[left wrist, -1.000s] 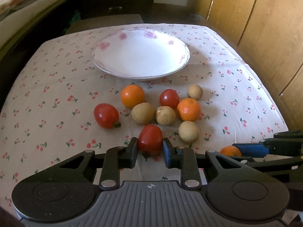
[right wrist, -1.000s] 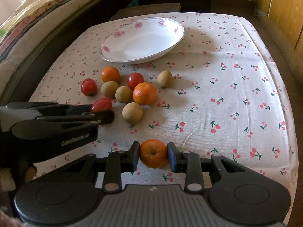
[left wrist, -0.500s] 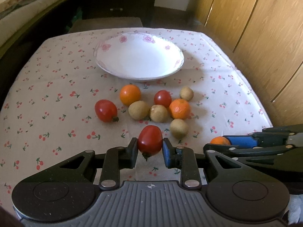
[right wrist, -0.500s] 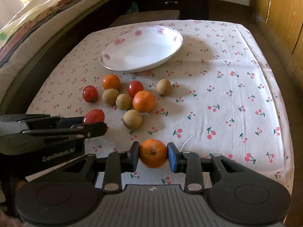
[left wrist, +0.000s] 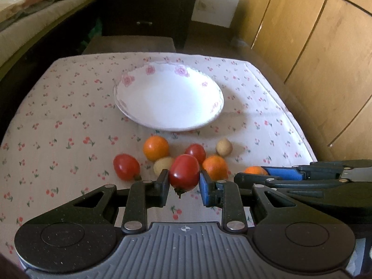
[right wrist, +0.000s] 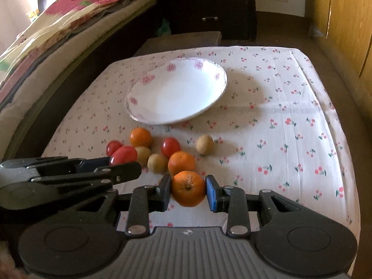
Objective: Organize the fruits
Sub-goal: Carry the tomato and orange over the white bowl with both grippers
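Left tool (left wrist: 183,187): clenched on a tomato (left wrist: 184,172), held above the tabletop (left wrist: 58,121). Right tool (right wrist: 188,193): clenched on an orange (right wrist: 188,188). White plate (left wrist: 130,107) toward the far edge; loose fruits (left wrist: 155,148) between.

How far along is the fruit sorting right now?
Nothing is on the plate yet. In hand: the left gripper holds a tomato, and the right gripper holds an orange. The other loose fruit remains on the tablecloth.
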Motion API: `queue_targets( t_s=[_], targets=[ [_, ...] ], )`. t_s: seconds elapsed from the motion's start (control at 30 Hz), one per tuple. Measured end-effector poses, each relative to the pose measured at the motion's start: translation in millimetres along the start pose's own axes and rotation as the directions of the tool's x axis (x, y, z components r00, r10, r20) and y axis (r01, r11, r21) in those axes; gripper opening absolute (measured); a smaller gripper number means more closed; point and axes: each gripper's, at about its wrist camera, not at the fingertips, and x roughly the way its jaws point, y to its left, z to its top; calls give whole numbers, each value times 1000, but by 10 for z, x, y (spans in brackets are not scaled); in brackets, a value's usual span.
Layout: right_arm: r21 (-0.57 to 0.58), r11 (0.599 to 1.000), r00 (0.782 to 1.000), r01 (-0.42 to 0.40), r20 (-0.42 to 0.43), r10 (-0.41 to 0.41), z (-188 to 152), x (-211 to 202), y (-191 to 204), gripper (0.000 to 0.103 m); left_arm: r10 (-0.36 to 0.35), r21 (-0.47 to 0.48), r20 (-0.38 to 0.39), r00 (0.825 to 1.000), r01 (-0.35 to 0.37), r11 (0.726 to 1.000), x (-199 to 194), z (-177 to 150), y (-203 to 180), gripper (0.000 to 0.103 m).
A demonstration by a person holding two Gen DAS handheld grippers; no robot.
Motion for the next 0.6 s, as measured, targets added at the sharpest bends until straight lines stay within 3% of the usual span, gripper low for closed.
queue_targets(
  t_s=[0.6],
  targets=[
    [-3, 1000, 999, -5, 44, 5, 748, 401, -89, 33, 38, -20, 45, 998, -37, 999, 286, 599, 133, 33]
  ],
)
